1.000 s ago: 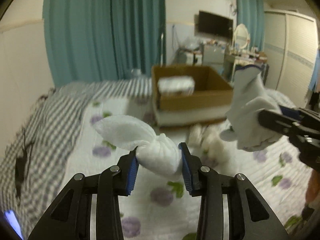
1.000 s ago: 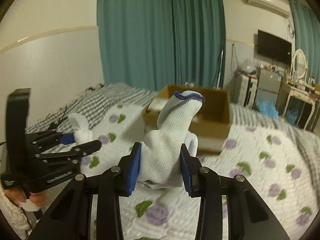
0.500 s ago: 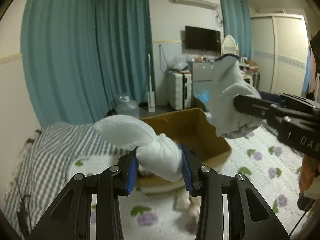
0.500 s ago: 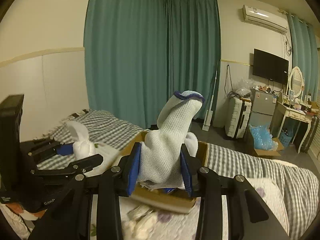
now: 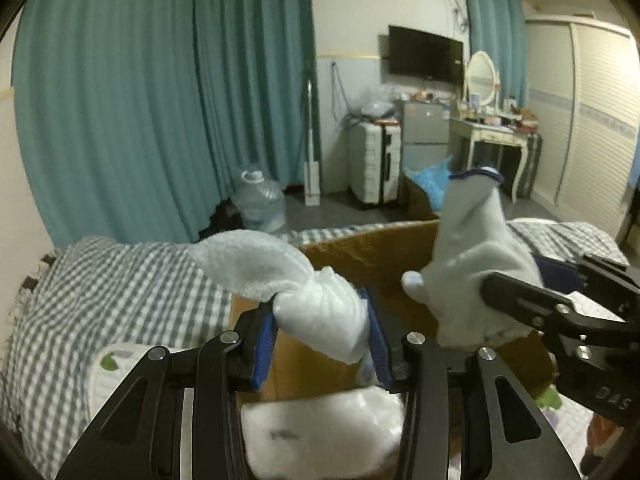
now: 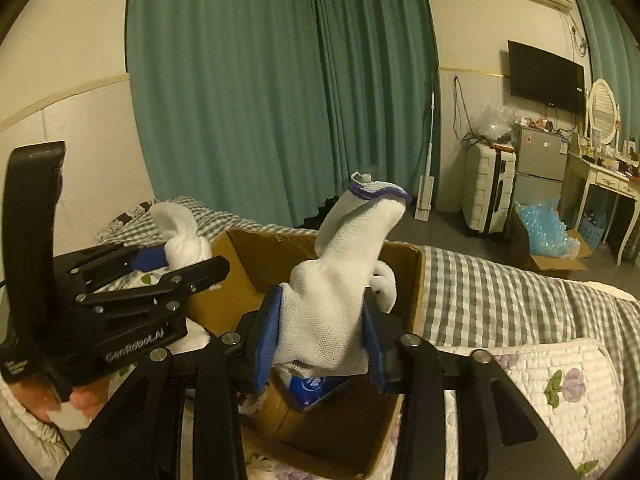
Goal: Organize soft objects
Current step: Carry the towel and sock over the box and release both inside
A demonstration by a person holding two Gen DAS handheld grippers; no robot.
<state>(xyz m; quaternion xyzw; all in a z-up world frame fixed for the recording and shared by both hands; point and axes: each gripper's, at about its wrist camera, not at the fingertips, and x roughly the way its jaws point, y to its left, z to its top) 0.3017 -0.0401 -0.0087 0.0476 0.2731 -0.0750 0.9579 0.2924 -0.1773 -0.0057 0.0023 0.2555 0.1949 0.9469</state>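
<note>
My left gripper (image 5: 322, 340) is shut on a knotted white cloth (image 5: 304, 300) and holds it over the near-left part of an open cardboard box (image 5: 360, 248). My right gripper (image 6: 322, 344) is shut on a white knit glove with a purple cuff (image 6: 344, 276), held upright over the same box (image 6: 256, 256). The glove (image 5: 476, 272) and right gripper also show at the right of the left wrist view. A white soft bundle (image 5: 320, 432) lies inside the box below my left gripper. A blue-printed packet (image 6: 312, 386) lies in the box under the glove.
The box sits on a bed with a grey checked blanket (image 6: 500, 292) and a white floral quilt (image 6: 560, 380). Teal curtains (image 6: 280, 100) hang behind. A suitcase (image 6: 486, 192), a dressing table (image 5: 492, 136) and a water jug (image 5: 260, 200) stand on the floor beyond.
Both grippers have moved forward from above the quilt to over the box, still holding the cloth and the glove. The box now lies right below them.
</note>
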